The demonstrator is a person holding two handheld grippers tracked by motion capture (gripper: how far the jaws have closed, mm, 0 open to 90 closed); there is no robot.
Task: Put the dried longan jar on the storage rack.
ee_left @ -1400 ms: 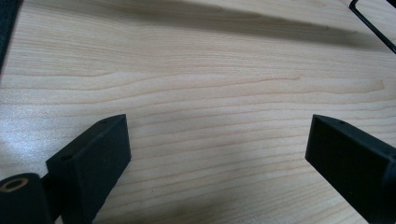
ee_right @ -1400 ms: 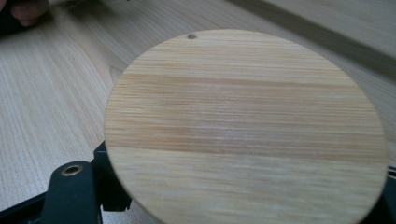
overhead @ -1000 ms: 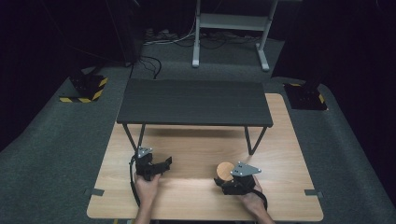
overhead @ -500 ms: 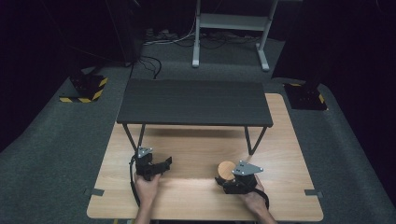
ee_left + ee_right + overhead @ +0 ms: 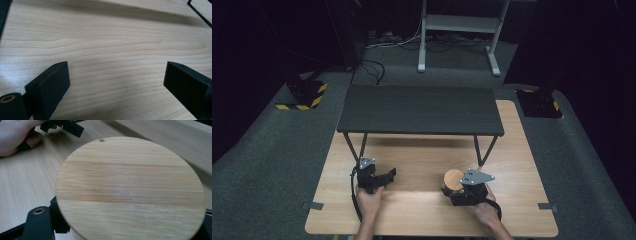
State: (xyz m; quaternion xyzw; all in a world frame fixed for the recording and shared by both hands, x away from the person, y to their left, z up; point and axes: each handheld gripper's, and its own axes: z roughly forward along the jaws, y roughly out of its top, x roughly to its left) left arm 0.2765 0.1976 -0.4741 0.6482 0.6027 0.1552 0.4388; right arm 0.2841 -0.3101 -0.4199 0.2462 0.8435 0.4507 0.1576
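1. Two grippers are working at the wooden table (image 5: pixel 422 165), and almost nothing is shifting between a second ago and now: my left gripper (image 5: pixel 379 176) is sitting in the same spot near the table's front left, and my right gripper (image 5: pixel 457 186) is creeping only slightly, with the round wooden disc (image 5: pixel 454 179) keeping its place at the front right.
2. Judging by that stillness, I am settling my hold on the disc rather than carrying it anywhere yet; the dark shelf (image 5: pixel 419 108) standing across the far half of the table is bare and well apart from the disc.
3. My right jaws are clamping the disc. In the right gripper view its grained face (image 5: pixel 130 187) is tilting up toward the camera, covering the jaws, so the pads themselves are hidden beneath it.
4. My left jaws are standing wide apart in the left gripper view, hovering over bare table (image 5: pixel 107 50), holding nothing and touching nothing.
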